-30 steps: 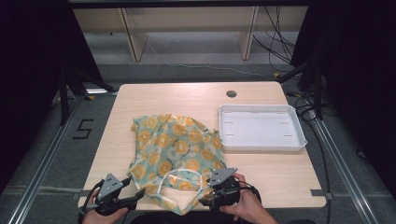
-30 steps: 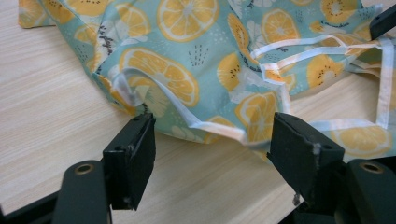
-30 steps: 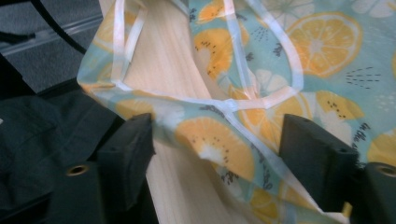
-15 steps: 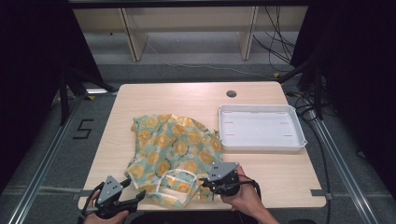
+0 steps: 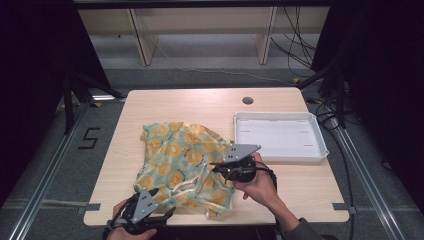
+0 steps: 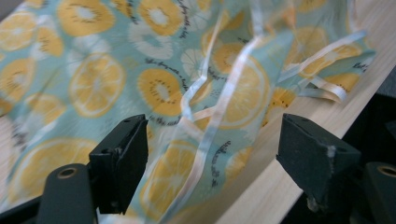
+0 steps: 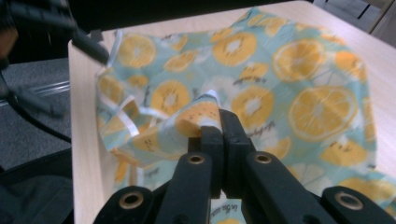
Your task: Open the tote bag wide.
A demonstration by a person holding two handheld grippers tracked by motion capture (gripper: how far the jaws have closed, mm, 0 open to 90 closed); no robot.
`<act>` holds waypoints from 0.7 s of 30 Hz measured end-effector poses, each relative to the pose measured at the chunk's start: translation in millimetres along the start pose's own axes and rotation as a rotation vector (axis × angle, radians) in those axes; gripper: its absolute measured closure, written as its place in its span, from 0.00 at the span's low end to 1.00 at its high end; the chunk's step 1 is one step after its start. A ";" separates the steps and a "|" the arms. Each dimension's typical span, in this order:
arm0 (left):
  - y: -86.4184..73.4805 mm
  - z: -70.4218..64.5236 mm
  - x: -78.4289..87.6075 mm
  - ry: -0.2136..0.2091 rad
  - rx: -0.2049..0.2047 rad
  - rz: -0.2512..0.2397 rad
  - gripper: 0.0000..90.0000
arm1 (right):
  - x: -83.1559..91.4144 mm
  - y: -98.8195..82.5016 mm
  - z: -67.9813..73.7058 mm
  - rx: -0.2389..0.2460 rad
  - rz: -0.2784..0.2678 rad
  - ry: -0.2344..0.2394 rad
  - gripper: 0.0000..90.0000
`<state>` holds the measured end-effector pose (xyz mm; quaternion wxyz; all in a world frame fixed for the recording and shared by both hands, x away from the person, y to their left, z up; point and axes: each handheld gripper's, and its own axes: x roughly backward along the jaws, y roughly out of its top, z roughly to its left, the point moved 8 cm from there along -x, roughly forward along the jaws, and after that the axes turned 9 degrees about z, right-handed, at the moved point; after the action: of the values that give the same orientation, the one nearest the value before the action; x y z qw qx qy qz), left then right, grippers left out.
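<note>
A teal cloth (image 5: 175,150) printed with orange slices lies crumpled on the wooden table (image 5: 200,105). My right gripper (image 5: 214,168) is raised over its near right part, shut on a pinched-up fold of the cloth (image 7: 205,112), with jaws pressed together. My left gripper (image 5: 167,212) sits at the table's front edge, pointing at the cloth's near hem. Its jaws have just been opening and stand wide apart. The cloth (image 6: 93,79) and its pale ribbon trim (image 6: 233,79) lie below and between them, not pressed by either pad.
A white shallow tray (image 5: 320,142) stands on the right side of the table, beside the cloth's far corner. A round cable hole (image 5: 247,100) sits near the far edge. Bare wood shows to the left of the cloth and along the back.
The right gripper has risen and moved away from the front edge, pulling a fold of cloth up with it. The left gripper has shifted to the right along the front edge.
</note>
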<state>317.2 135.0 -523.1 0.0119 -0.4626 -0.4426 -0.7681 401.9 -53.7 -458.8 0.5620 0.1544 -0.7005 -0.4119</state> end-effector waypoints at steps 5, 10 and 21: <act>7.1 3.4 -28.3 0.009 -0.015 0.062 0.25 | 4.9 17.7 -11.9 0.001 -0.044 -0.008 1.00; 18.9 22.0 -30.1 0.012 -0.094 0.043 0.72 | 10.8 26.8 -21.4 -0.010 -0.059 -0.030 1.00; 101.4 74.9 13.4 -0.146 0.037 -0.146 0.98 | 2.5 13.1 -64.1 -0.051 0.007 -0.146 1.00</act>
<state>405.4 130.4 -432.1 -0.0681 -0.4837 -0.4890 -0.7227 463.0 -73.2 -445.4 0.5145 0.1071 -0.7293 -0.4381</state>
